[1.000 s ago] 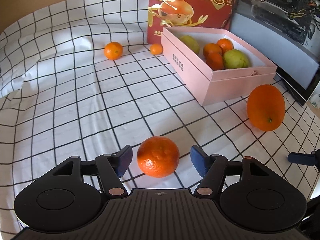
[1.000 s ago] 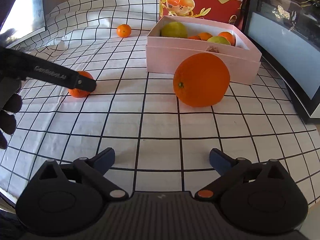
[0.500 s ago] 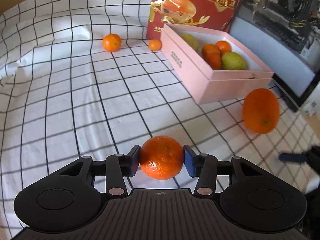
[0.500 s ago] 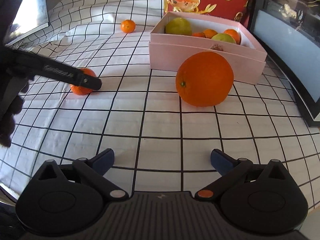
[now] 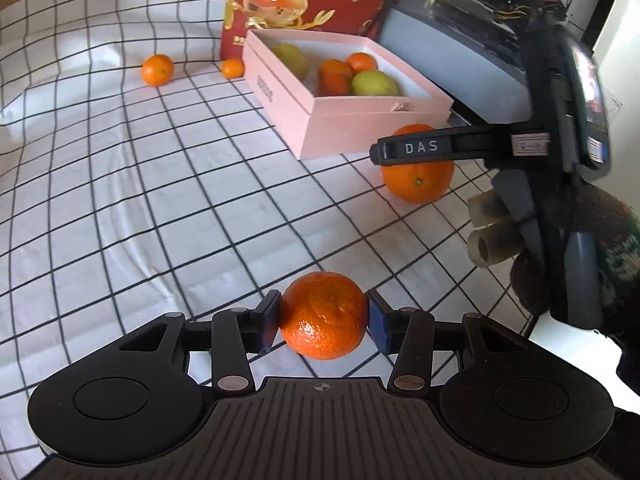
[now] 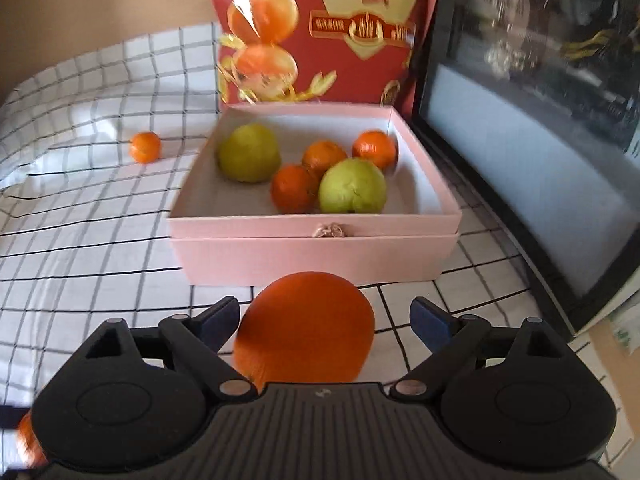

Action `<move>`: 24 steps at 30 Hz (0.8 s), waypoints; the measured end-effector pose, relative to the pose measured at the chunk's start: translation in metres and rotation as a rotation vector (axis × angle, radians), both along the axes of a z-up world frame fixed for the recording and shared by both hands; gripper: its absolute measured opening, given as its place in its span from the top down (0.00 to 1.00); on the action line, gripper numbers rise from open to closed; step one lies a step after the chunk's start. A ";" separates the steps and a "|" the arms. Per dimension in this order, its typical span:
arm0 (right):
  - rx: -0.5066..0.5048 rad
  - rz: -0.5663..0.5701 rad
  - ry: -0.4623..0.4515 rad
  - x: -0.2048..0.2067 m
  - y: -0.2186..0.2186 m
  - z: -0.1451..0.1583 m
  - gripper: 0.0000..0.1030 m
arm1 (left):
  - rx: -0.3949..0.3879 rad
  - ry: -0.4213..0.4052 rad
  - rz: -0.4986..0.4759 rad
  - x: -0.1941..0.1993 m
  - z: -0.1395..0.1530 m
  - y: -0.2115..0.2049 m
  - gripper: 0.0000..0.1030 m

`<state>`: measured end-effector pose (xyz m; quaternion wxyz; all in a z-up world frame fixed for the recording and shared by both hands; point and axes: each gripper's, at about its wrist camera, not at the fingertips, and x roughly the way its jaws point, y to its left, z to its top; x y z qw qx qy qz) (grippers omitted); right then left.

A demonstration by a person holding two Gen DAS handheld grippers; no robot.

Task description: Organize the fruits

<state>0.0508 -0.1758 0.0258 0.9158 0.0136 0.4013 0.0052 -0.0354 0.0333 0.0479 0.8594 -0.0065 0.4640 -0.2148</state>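
Clamping a mandarin (image 5: 323,327), the left gripper (image 5: 322,325) has both pads pressed on the fruit's sides, held just above the checked cloth (image 5: 120,184) covering the bench. Right gripper (image 6: 325,318) is unclenched — a big orange (image 6: 304,326) sits between its fingers, gaps visible on either side, nothing gripped; it sits low in that view with the right fingers flanking it.

In the left wrist view the right gripper's finger crosses in front of that big orange, with the person's dark-gloved hand (image 5: 580,264) behind it at right.

Just past the big orange stands the pink box (image 6: 312,254), its near wall directly in the way. Inside: two green fruits and three small oranges, clustered toward the right half.

Behind the box leans a red printed carton (image 6: 320,28). Right of it — a dark glass-fronted appliance (image 6: 532,128). Two loose small oranges (image 5: 158,69) lie on the cloth left of the box, well apart from both grippers.
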 end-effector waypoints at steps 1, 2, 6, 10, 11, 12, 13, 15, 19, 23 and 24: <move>0.009 0.002 0.019 0.005 -0.001 -0.004 0.10 | 0.002 0.003 0.009 0.000 0.000 0.002 0.51; 0.025 0.008 0.039 0.008 -0.003 -0.008 0.10 | 0.002 0.007 0.018 0.001 -0.001 0.004 0.51; 0.114 0.058 0.103 0.012 -0.010 -0.020 0.25 | 0.001 0.027 0.035 0.004 -0.003 0.006 0.51; 0.107 0.096 0.085 0.003 -0.013 -0.022 0.27 | 0.007 0.040 0.018 0.008 -0.004 -0.001 0.51; 0.104 0.105 0.084 0.001 -0.015 -0.021 0.27 | 0.007 0.045 0.013 0.010 -0.005 -0.003 0.51; 0.102 0.113 0.085 -0.004 -0.017 -0.020 0.27 | 0.006 0.049 0.009 0.012 -0.005 -0.005 0.51; 0.104 0.118 0.092 -0.007 -0.019 -0.018 0.27 | 0.002 0.049 0.008 0.015 -0.005 -0.007 0.51; 0.126 0.124 0.108 -0.010 -0.027 -0.014 0.27 | -0.015 0.046 0.011 0.022 -0.002 -0.010 0.51; 0.137 0.135 0.044 -0.011 -0.043 0.015 0.28 | -0.061 -0.003 0.036 0.053 0.017 -0.016 0.51; 0.119 0.142 -0.070 0.008 -0.059 0.061 0.28 | -0.066 -0.136 0.037 0.093 0.050 -0.033 0.51; 0.119 0.141 -0.092 0.017 -0.064 0.072 0.28 | -0.061 -0.166 0.033 0.104 0.059 -0.038 0.51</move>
